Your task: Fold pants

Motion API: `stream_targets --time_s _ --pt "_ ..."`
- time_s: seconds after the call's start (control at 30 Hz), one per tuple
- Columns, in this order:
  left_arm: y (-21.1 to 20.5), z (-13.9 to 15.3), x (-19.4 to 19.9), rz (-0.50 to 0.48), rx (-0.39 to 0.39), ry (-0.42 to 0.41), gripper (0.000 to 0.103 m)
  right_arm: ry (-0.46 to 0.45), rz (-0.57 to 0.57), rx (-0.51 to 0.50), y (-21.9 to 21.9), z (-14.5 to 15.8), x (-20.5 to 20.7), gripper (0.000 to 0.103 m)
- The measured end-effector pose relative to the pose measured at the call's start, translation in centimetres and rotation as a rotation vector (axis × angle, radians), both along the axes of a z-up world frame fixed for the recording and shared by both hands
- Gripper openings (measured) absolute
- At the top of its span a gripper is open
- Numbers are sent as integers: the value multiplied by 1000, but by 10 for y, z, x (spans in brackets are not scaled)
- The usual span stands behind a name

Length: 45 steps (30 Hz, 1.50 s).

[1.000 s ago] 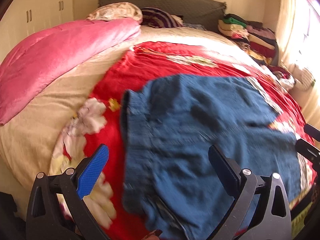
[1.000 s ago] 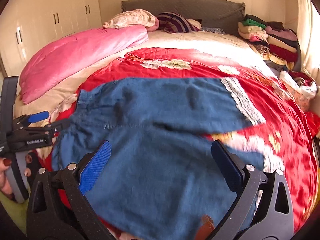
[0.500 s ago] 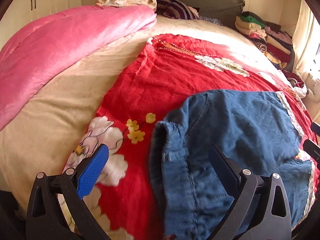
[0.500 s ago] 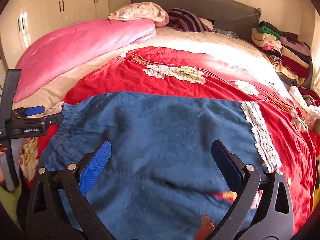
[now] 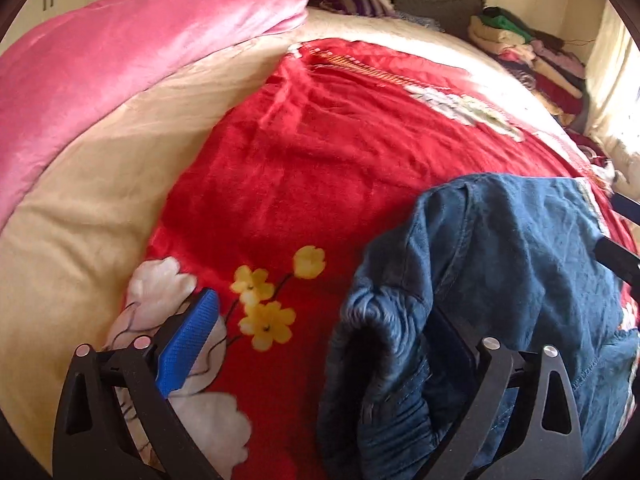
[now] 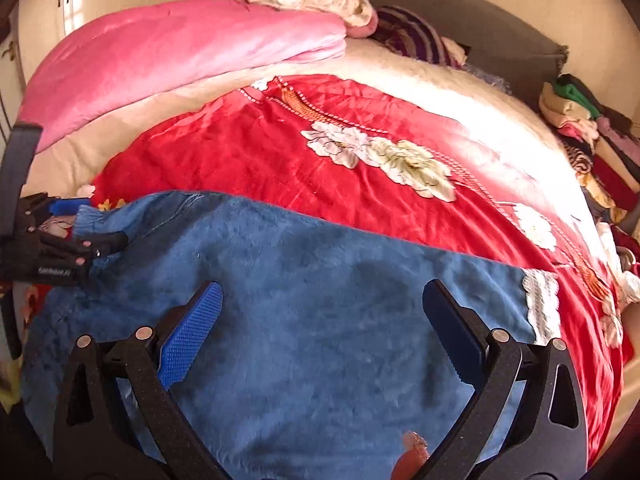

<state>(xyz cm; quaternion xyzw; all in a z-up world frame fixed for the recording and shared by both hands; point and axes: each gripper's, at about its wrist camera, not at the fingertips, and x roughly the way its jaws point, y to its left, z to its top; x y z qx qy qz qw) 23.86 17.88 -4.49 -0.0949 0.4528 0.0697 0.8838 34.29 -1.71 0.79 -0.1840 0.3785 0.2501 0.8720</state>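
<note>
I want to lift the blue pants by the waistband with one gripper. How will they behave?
Probably floppy: the blue pants drape flat over the red blanket and bunch at the waistband. The plush-looking fabric likely grips rather than slides. The leg toward the lace cuff would probably hang and drag.

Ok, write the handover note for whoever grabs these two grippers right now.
Left gripper: open, at the elastic waistband, its right finger partly tucked in the fabric, nothing clamped.
Right gripper: open, above mid-leg, holding nothing.
Blue pants lie lengthwise across the red floral blanket, waistband left, lace cuff right.
Done: pants look laid out fairly flat, apparently legs stacked.
Left: grip the waistband and cuff end, fold across, then smooth.
</note>
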Motion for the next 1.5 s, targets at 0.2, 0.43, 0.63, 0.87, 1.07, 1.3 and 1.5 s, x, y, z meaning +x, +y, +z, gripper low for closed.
stream_targets --time_s 0.2,0.43,0.63,0.87,1.07,1.3,1.5 --pt "-1 1 -4 -78 -68 -62 30 9 42 -67 22 -15 25 95" --pt "-5 20 -23 -106 -72 -154 25 2 152 -145 49 -28 36 95" --pt "-11 33 -44 -137 -57 -214 24 -78 298 -267 80 -45 33 93" --pt "-10 29 -43 -139 -40 -193 24 -15 385 -171 84 -44 18 8" --pt "-9 32 -46 -134 -22 -200 24 -10 318 -4 50 -21 -2 2" --pt "-24 47 -62 -155 19 -244 24 -13 290 142 5 11 -39 2" --pt "-40 63 -94 -186 58 -300 24 -19 287 225 -28 25 -88 2"
